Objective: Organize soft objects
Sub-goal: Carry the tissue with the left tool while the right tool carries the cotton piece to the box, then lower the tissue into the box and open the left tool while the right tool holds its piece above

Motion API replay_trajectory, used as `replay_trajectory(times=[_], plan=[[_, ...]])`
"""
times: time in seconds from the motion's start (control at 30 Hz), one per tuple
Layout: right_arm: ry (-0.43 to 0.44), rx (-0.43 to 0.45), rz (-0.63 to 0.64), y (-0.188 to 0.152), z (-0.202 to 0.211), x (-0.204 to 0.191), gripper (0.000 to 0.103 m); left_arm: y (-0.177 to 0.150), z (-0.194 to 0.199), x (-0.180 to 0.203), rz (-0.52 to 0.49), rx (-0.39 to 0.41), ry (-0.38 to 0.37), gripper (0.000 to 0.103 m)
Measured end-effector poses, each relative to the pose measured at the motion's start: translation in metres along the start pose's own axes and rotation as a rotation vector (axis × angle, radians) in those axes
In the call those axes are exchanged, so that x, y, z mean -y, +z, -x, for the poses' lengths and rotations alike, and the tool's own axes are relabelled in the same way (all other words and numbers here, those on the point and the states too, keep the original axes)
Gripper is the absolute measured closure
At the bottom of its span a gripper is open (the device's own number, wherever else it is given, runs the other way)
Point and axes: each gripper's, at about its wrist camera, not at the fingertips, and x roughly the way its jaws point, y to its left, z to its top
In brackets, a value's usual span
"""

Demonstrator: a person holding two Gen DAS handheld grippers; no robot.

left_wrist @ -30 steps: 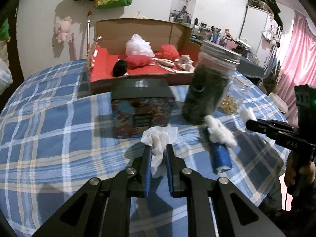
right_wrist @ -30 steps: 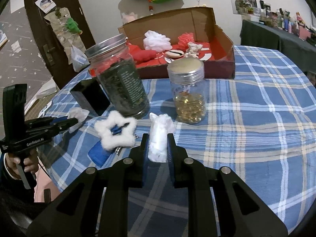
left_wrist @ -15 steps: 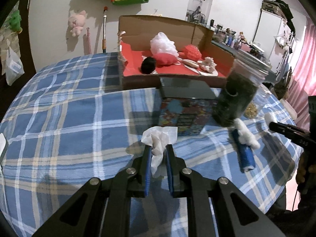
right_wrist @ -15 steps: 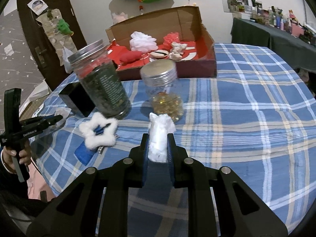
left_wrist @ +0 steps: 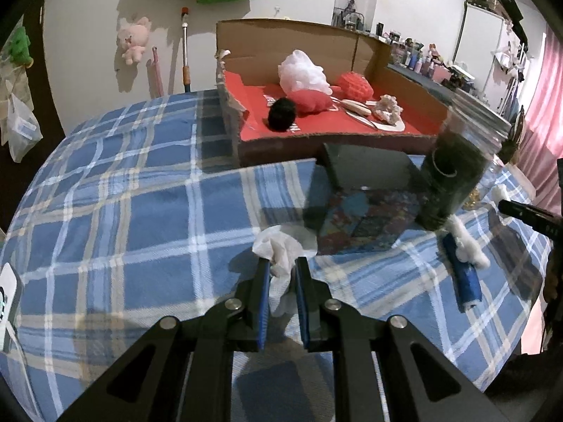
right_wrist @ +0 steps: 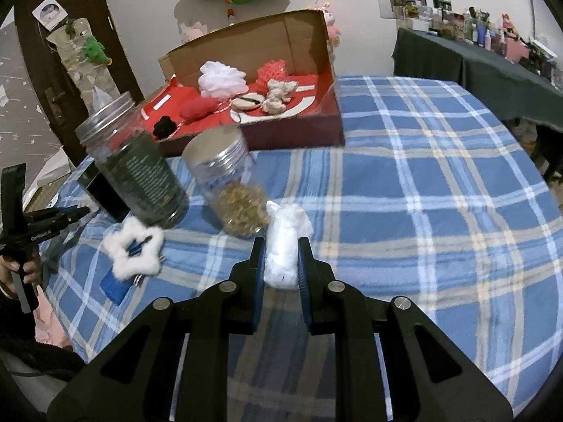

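Both grippers loaded, cardboard box ahead.

Left wrist: left gripper [left_wrist: 282,274] clamped nearly shut on a crumpled white tissue [left_wrist: 281,249]; cardboard box [left_wrist: 316,147] lies ahead of the fingers and slightly right, beyond a dark tin [left_wrist: 366,197]; a second back the tin stood dead ahead.
Right wrist: right gripper [right_wrist: 280,253] pinched on a white cotton wad [right_wrist: 283,246], long axis along the fingers; box ahead-left, past two jars, now nearer centre than before. Neither hand clearly nearer.

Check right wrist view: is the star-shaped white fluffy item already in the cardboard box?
No, the white fluffy star lies on the plaid tablecloth, outside the cardboard box.
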Motion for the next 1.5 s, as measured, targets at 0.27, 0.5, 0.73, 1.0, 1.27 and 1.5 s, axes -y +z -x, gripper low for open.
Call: replay_trajectory(times=[0.27,0.5,0.73,1.0,1.27,1.5], plan=[[0.01,-0.001,0.016,0.022,-0.008,0.013,0.087,0.022,-0.001,-0.012,-0.049,0.035,-0.011,0.089],[0.034,0.001,0.079,0.048,-0.017,0.018,0.087,0.045,-0.008,-0.015,-0.122,0.052,-0.048,0.089],[0.078,-0.019,0.133,0.07,-0.03,0.018,0.087,0.068,-0.012,-0.012,-0.184,0.068,-0.103,0.089],[0.16,-0.014,0.139,0.096,-0.039,0.014,0.087,0.092,-0.021,-0.004,-0.21,0.062,-0.166,0.089],[0.164,-0.03,0.201,0.124,-0.057,-0.007,0.087,0.122,-0.039,0.02,-0.225,0.032,-0.229,0.089],[0.1,-0.133,0.249,0.146,-0.091,-0.026,0.086,0.143,-0.067,0.041,-0.236,-0.062,-0.226,0.089]])
